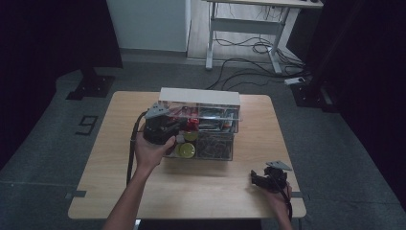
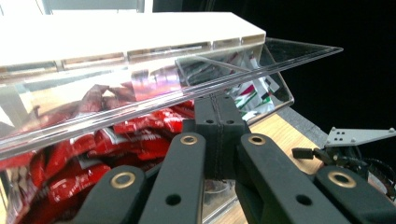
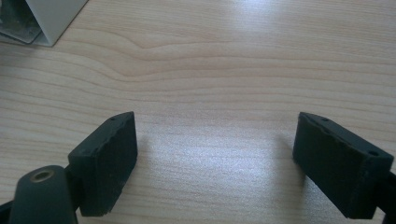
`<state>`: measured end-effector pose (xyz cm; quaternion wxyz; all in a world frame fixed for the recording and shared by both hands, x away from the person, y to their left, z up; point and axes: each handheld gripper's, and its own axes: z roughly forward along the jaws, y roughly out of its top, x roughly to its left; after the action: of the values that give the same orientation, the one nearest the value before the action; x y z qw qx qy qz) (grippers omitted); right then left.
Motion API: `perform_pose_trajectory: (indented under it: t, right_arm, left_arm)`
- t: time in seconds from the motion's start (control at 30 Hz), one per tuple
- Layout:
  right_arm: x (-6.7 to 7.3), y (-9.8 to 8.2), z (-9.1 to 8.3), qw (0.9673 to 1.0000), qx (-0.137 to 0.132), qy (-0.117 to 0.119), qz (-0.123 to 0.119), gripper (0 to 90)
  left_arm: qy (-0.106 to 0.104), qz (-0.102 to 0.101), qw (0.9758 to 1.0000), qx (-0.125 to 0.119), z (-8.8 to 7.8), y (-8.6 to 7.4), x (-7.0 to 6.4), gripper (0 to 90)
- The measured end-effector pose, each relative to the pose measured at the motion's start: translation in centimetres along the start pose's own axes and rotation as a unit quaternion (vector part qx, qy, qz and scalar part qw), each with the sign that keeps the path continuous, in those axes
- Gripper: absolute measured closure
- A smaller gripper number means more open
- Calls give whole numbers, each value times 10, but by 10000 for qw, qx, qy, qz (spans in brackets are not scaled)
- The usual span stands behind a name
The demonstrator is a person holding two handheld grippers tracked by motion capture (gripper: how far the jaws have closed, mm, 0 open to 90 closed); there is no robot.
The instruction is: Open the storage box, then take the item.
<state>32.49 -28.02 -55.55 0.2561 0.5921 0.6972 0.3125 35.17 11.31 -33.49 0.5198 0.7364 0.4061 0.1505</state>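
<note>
1. Two handheld grippers at a light wooden table (image 1: 191, 191), with a clear compartmented organiser box (image 1: 216, 155) at the middle of the table, towards its far edge.
2. Left gripper (image 1: 184, 125) at the box's left end: jaws pressed flat together, nothing visible between them, tips just beneath the front edge of the clear hinged lid (image 2: 187, 88). Whether the tips actually touch that edge cannot be told.
3. Right gripper (image 1: 253, 178) well apart from the box, near the table's front right corner; jaws spread wide over bare wood, holding nothing.
4. Progress, as judged: opening under way. Lid tilted, front edge raised clear of the compartments, white rear strip (image 1: 198, 96) along the back. Left to do, probably: swinging the lid fully back, then reaching the contents, a job for the idle right gripper.
5. Appearance of the box: transparent, glossy walls and lid, strong reflections. Red sachets (image 2: 140, 135) heaped in the rear left compartment, yellow-green round items (image 1: 186, 150) in the front left, darker tangled contents to the right, too small to identify.
</note>
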Motion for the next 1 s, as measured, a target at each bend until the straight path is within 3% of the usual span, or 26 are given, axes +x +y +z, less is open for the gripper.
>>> perform_pose_trajectory:
  t: [0.47,1.0]
  right_arm:
    - [0,0,0,10000,-4,-3,-11,140]
    - [0,0,-1,10000,-4,6,-10,160]
  left_arm:
    - [16,-86,9999,-124,-1,17,2,900]
    - [-36,-107,9999,-131,0,18,3,900]
